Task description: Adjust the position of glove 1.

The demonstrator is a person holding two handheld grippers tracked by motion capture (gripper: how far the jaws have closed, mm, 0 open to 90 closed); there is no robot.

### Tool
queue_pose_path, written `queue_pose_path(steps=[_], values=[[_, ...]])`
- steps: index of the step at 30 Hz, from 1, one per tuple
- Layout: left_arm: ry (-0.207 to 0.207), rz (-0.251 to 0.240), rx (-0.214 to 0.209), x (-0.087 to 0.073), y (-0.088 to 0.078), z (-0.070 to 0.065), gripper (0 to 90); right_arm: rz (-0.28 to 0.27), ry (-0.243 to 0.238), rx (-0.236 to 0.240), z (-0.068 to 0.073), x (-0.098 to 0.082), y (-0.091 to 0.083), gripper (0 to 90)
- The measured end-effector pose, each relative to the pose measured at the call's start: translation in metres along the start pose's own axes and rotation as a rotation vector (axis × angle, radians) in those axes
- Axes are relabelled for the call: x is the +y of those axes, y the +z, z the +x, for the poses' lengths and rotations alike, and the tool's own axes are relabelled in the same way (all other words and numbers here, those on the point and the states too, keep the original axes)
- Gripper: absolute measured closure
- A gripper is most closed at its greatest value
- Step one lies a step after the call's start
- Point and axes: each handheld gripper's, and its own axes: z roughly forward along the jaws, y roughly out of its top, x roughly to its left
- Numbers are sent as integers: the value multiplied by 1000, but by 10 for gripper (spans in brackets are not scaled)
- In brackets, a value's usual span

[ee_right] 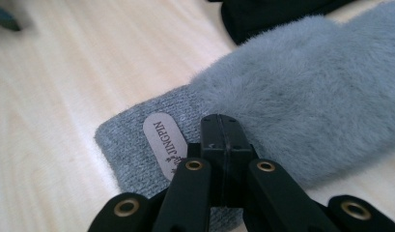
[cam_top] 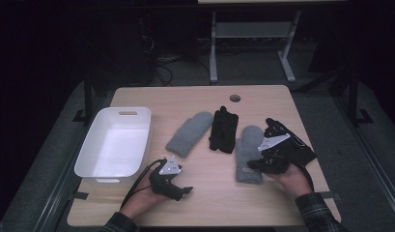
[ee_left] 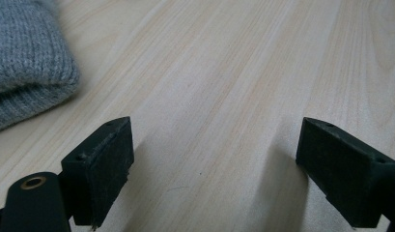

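My right claw [ee_right: 219, 126] is clenched tight, jaws pressed together with nothing between them, poised over the knitted cuff of the fluffy grey mitten [ee_right: 301, 92] lying flat on the pale wooden table [ee_right: 64, 72], beside its small label [ee_right: 163, 140]. My left claw [ee_left: 214, 164] stands wide open over bare wood, near the second grey knitted mitten [ee_left: 26, 63]

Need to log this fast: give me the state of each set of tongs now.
Left tongs: open, nothing between them, over bare table.
Right tongs: shut, nothing visibly gripped, over the grey mitten cuff.
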Motion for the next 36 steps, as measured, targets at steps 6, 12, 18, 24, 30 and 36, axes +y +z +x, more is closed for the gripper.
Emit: queue_pose_path(steps=[6, 12, 18, 24, 30, 36], values=[[-1, -4, 1, 0, 0, 0, 123, 8, -27, 25, 18, -9, -5, 900], [0, -5, 1, 0, 0, 0, 123, 9, -38, 39, 31, -15, -9, 900], [-1, -5, 1, 0, 0, 0, 123, 6, -54, 48, 44, -22, -13, 900], [-2, -4, 2, 0, 0, 0, 123, -89, -41, 11, 39, -21, -35, 898], [-3, -6, 1, 0, 0, 0, 123, -44, 12, -15, 27, -45, -41, 899], [-3, 0, 1, 0, 0, 0, 123, 1, 10, -6, 33, -57, -37, 900]])
